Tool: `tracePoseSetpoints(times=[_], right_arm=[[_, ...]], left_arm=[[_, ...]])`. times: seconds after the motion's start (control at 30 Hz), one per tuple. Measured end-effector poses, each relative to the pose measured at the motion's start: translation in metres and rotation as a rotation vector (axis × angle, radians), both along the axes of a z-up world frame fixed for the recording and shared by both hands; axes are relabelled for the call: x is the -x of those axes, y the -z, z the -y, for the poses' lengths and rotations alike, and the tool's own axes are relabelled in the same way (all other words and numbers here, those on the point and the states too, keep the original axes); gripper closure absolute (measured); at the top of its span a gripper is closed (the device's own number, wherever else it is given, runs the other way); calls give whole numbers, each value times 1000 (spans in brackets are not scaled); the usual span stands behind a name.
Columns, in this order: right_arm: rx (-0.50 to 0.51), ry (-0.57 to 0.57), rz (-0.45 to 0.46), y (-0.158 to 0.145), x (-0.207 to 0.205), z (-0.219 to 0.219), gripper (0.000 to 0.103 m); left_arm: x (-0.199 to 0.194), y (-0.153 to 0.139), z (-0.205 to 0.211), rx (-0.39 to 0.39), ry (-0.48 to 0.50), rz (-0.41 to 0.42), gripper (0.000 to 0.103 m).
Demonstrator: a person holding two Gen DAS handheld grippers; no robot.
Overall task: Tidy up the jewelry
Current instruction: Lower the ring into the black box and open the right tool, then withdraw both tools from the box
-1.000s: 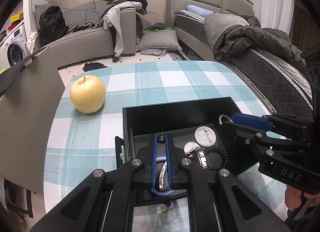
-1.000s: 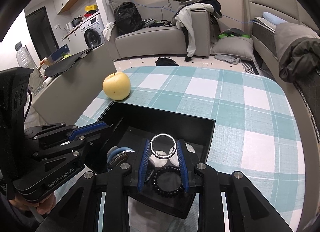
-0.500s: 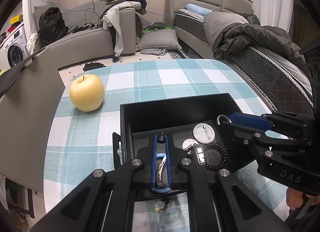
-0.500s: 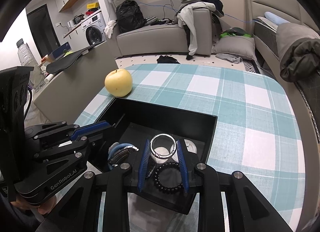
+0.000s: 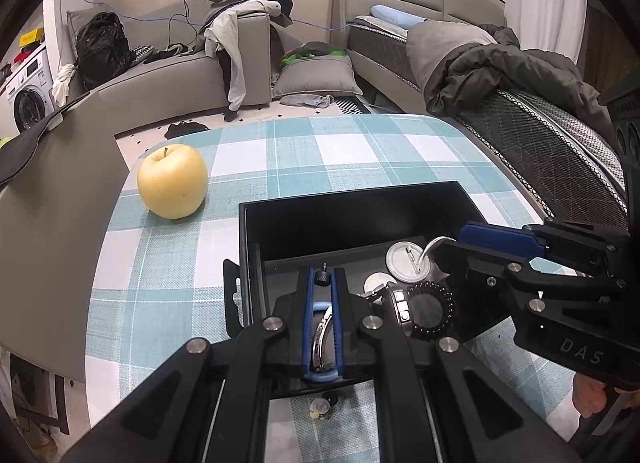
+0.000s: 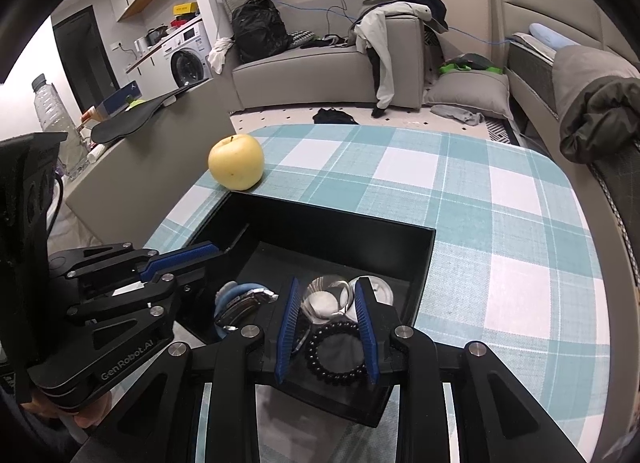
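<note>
My watch (image 5: 322,327) was shiny metal, the bead bracelet (image 6: 335,351) glossy black, the box (image 5: 352,219) matt black, and the desk (image 6: 460,199) wore woven checked cloth.
</note>
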State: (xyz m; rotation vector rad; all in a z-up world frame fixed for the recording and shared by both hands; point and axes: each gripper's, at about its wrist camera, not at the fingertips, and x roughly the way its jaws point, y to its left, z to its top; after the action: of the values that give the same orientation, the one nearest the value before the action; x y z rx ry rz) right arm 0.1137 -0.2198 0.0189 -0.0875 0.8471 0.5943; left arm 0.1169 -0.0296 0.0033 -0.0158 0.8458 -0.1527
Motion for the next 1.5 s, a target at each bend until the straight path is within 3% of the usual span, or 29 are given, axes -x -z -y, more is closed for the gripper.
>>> tracePoseSetpoints(times=[0.07,0.13,0.2,0.4,0.5,0.57,0.83,1.1,1.3,1.5], right_arm=[[-2,-4,-4,0,1,0,75],[-9,-6,-2,-2,3,1,65],[-34,-9,21,-7,7,4,38],[-33,43,105,-18,16,17,8],[1,74,135,-18,19,24,0],[17,93,150,-16,20,28,0],[13,108,127,-15,34,45,0],[65,41,93,1,62,44,0],[64,11,46,9,72,33,0],[81,35,29,18,71,27,0]], left_arm=[[0,0,0,0,1,-1,99],[0,0,1,-1,0,-5,99],[0,0,1,-4,-4,-12,99],[7,-2,2,5,-1,-4,97],[13,-5,4,-2,2,12,80],[17,-7,3,8,-3,17,50],[32,-16,-16,59,-92,57,2],[53,-4,-31,65,-147,13,1],[58,16,-26,-2,-111,-41,1],[58,30,-23,-14,-88,-103,1]])
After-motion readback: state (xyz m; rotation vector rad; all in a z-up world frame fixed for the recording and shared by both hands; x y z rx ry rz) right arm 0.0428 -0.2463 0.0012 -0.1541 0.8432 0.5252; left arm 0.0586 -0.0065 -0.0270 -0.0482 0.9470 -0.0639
